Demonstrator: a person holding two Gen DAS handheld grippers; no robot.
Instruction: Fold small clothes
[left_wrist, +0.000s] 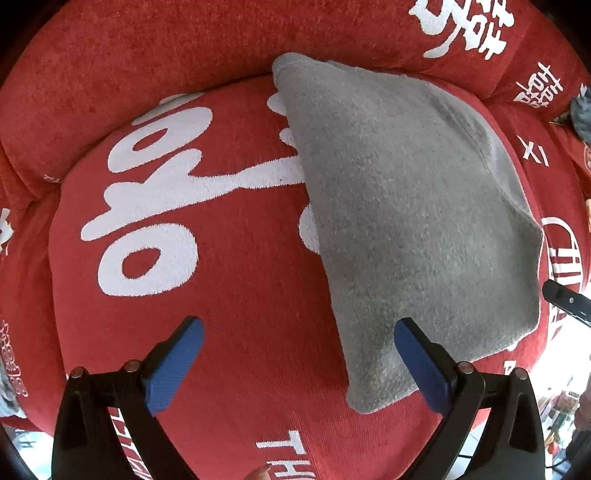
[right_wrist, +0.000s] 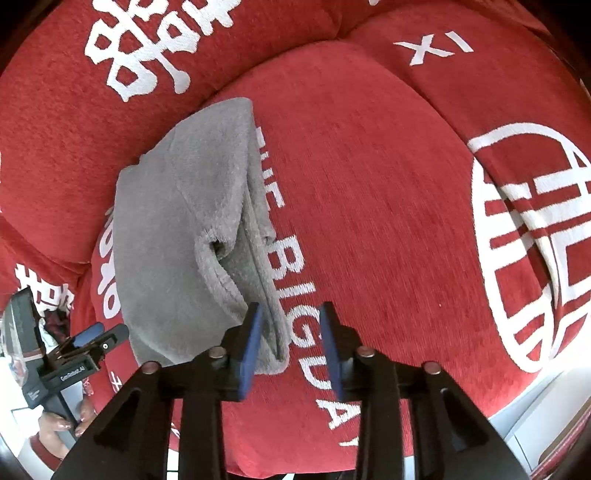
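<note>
Your left gripper (left_wrist: 299, 363) points straight down with its jaws spread as wide as they go, gripping nothing; its right blue pad (left_wrist: 421, 363) hangs over the near corner of the grey garment (left_wrist: 406, 206), while the left pad sits over bare red fabric. Your right gripper (right_wrist: 290, 350) has its jaws partly open, and the garment's near folded edge lies between them, close to the left pad; the pads do not press on it. In the right wrist view, your left gripper shows at the lower left, held by a hand (right_wrist: 61, 424) beside the garment's edge. The garment lies folded on the red sofa cushion (right_wrist: 369, 184), which bears large white lettering, one layer lapped over another with a seam running along the fold. Beyond it rises the sofa's back cushion (left_wrist: 147, 55), also red with white characters.
</note>
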